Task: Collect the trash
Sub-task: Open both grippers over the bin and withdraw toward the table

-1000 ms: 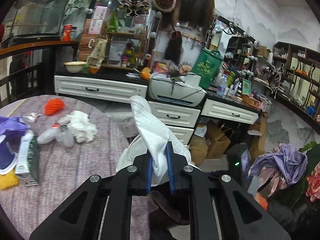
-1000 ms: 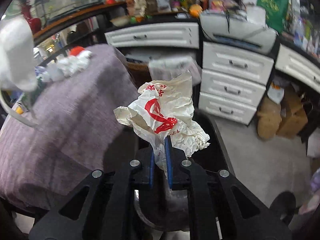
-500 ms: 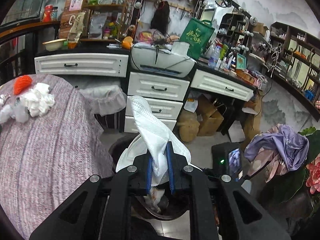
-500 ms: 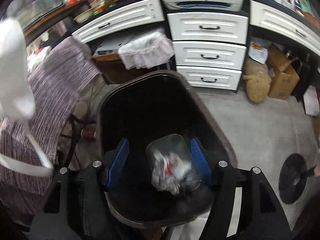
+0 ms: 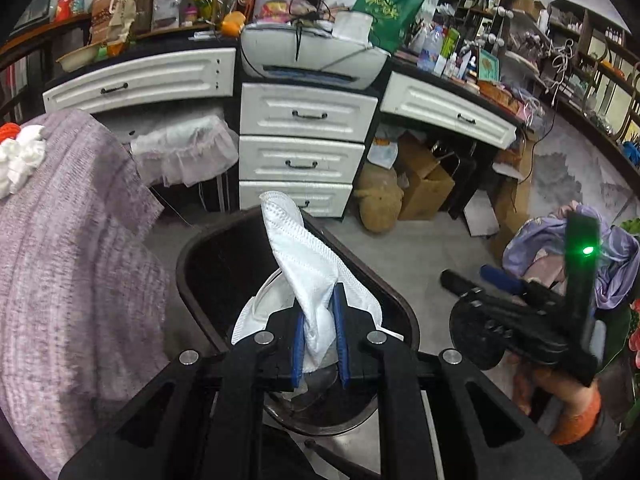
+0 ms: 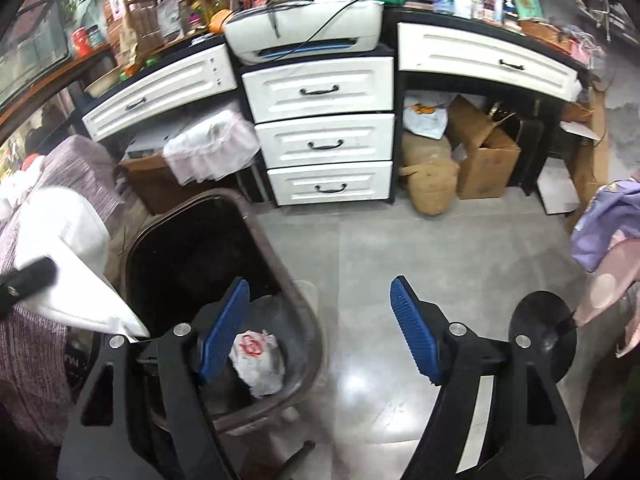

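My left gripper (image 5: pixel 319 334) is shut on a white face mask (image 5: pixel 306 264) and holds it over the dark trash bin (image 5: pixel 208 240). In the right wrist view the same mask (image 6: pixel 66 268) hangs at the left beside the bin (image 6: pixel 298 308). A crumpled white and red paper bag (image 6: pixel 258 360) lies on the bin's bottom. My right gripper (image 6: pixel 320 332) is opening, with nothing between its blue pads (image 6: pixel 414 332), above the bin's right rim and the grey floor. From the left wrist camera the right gripper (image 5: pixel 520 320) shows at the right, held by a hand.
A table under purple cloth (image 5: pixel 60 260) stands left of the bin, with white tissue and an orange thing (image 5: pixel 18 152) on it. White drawers (image 6: pixel 324 140) and cardboard boxes (image 6: pixel 484 160) stand behind. Purple fabric (image 5: pixel 572 252) and a round black base (image 6: pixel 544 340) are at the right.
My right gripper opened and dropped the crumpled bag into the bin, then swung right. My left gripper carried the mask from over the table down to above the bin.
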A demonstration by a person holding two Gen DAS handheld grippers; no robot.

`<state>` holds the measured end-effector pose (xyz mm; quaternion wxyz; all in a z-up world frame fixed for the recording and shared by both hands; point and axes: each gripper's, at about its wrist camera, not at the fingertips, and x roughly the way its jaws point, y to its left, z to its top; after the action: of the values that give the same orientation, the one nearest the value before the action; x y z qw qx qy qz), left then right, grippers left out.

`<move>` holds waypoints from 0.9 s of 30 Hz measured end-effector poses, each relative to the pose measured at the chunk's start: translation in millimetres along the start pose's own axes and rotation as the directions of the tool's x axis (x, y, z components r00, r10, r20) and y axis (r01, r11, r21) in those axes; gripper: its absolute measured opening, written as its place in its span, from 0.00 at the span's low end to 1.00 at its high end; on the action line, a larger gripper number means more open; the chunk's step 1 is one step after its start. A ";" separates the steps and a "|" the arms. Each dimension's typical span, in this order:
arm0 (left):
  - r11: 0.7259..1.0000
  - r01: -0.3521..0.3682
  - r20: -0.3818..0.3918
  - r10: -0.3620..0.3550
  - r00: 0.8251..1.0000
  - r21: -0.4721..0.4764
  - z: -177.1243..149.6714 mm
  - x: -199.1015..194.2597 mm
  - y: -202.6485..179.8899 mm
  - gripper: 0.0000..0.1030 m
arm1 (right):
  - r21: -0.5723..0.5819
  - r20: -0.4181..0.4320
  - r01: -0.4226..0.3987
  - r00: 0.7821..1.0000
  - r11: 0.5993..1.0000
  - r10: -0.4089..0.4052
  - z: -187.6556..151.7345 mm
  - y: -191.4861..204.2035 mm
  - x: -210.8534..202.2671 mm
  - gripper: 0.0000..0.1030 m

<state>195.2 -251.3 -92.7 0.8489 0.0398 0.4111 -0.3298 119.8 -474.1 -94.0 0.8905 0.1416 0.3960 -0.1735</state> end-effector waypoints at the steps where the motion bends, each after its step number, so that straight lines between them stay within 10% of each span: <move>1: 1.000 -0.005 -0.010 0.005 1.000 0.004 -0.7 5.1 -1.7 0.13 | 0.014 0.008 0.001 1.000 1.000 -0.001 0.0 -6.0 -3.7 0.71; 8: 0.999 -0.033 -0.091 0.034 0.995 0.013 -3.4 38.7 -6.2 0.16 | 0.078 0.016 0.023 1.000 0.997 -0.024 2.2 -33.6 -12.5 0.73; 13: 0.999 -0.035 -0.143 0.036 0.989 0.009 -6.2 54.0 -6.4 0.71 | 0.107 0.014 0.024 1.000 0.994 -0.026 0.0 -42.6 -15.8 0.75; 27: 0.993 0.103 -0.074 -0.099 0.992 0.064 -14.1 5.1 -24.7 0.92 | 0.120 0.039 -0.005 0.999 0.993 0.000 6.7 -38.1 -24.1 0.82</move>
<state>173.4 -268.4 -100.6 0.8142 0.0593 0.4309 -0.3845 92.9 -506.2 -75.8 0.8882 0.1919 0.3673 -0.1986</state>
